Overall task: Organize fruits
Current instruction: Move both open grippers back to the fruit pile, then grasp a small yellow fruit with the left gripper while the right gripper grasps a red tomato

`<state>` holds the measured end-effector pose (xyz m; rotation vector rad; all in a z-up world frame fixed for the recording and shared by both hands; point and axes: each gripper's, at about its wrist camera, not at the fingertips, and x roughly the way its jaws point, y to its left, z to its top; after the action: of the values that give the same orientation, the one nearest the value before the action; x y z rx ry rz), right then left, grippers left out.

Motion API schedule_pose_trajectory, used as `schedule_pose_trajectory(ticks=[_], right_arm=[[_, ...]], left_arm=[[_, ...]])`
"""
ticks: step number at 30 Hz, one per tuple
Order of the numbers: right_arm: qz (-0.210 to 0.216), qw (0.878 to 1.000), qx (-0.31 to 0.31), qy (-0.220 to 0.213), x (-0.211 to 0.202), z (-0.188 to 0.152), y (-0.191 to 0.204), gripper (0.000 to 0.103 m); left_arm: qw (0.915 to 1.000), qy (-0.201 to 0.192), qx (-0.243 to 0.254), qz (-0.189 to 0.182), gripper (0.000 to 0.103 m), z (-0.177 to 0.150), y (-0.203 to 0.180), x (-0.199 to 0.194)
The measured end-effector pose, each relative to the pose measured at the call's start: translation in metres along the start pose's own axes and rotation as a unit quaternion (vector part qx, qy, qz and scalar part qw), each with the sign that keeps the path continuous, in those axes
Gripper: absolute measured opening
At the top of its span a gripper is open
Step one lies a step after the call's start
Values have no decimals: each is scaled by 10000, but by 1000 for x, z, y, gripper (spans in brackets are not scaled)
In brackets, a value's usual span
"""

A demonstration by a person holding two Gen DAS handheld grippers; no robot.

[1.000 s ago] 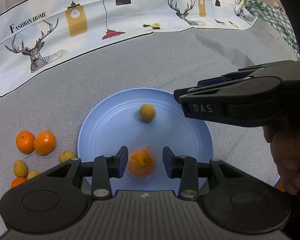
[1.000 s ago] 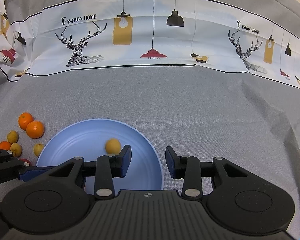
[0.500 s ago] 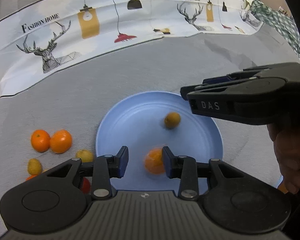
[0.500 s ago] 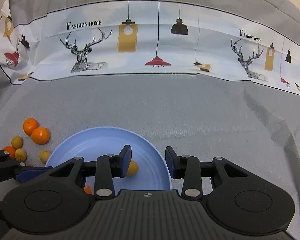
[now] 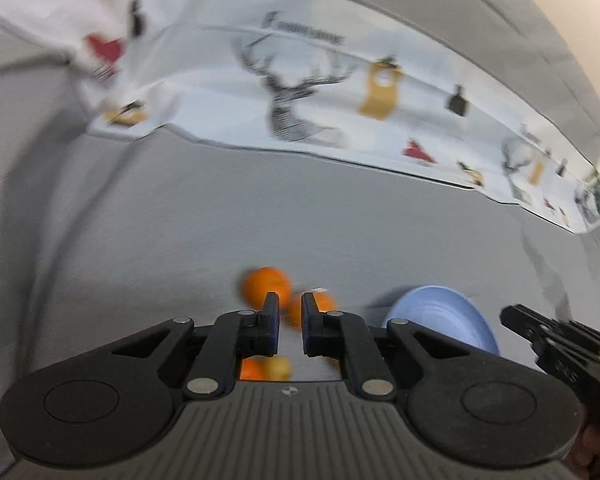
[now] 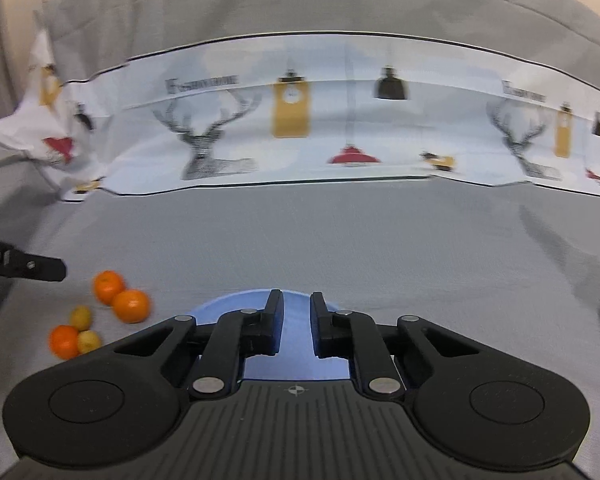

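Oranges (image 6: pixel 118 296) and small yellow fruits (image 6: pixel 85 330) lie loose on the grey bench (image 6: pixel 340 240), just beyond the left gripper (image 5: pixel 287 312), jaws clenched on nothing. The right gripper (image 6: pixel 296 312), likewise clenched empty, hangs over the blue plate (image 6: pixel 296 344).

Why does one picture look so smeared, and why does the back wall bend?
Left wrist view: motion blur smears the oranges and printed cloth; the left claw stays crisp. Right wrist view: only mildly soft. Both: the fisheye lens bows straight edges.
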<state>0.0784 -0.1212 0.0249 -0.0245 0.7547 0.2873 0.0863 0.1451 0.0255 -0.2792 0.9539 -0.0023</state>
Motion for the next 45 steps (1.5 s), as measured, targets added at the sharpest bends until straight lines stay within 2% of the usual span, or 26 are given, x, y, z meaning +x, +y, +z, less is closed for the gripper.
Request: schedule_pose_trajectory(ticks=[3, 10, 12, 16, 18, 20, 26, 27, 35, 43, 45], right_arm=[[417, 9985, -348, -20, -3, -2, 24, 15], [1026, 9846, -1404, 165, 4, -14, 89, 15], [1078, 9790, -1709, 261, 8, -19, 103, 15], [981, 9636, -2472, 268, 14, -32, 129, 16], [925, 9552, -2794, 307, 17, -40, 138, 16], [897, 9477, -3043, 351, 19, -46, 145, 20], [832, 9335, -3443, 562, 30, -59, 156, 28], [847, 9325, -3465, 572, 32, -59, 157, 32], [755, 9352, -3394, 677, 48, -54, 158, 33], [800, 9278, -3542, 857, 52, -57, 157, 34], [796, 9249, -3613, 877, 53, -60, 158, 39]], left_arm=[[9996, 185, -144, 172, 11, -1, 15, 1], [9979, 488, -423, 54, 14, -8, 30, 9], [9974, 559, -464, 37, 14, -9, 30, 13], [9968, 609, -521, 57, 23, -8, 31, 21], [9967, 615, -531, 89, 25, -7, 31, 24], [9963, 646, -548, 137, 25, -6, 32, 28], [9959, 722, -521, 183, 32, -3, 34, 38], [9957, 734, -521, 194, 34, -3, 34, 39], [9952, 858, -407, 218, 35, -2, 31, 51], [9945, 973, -158, 343, 35, -2, 20, 64], [9943, 990, -112, 370, 35, -3, 18, 67]])
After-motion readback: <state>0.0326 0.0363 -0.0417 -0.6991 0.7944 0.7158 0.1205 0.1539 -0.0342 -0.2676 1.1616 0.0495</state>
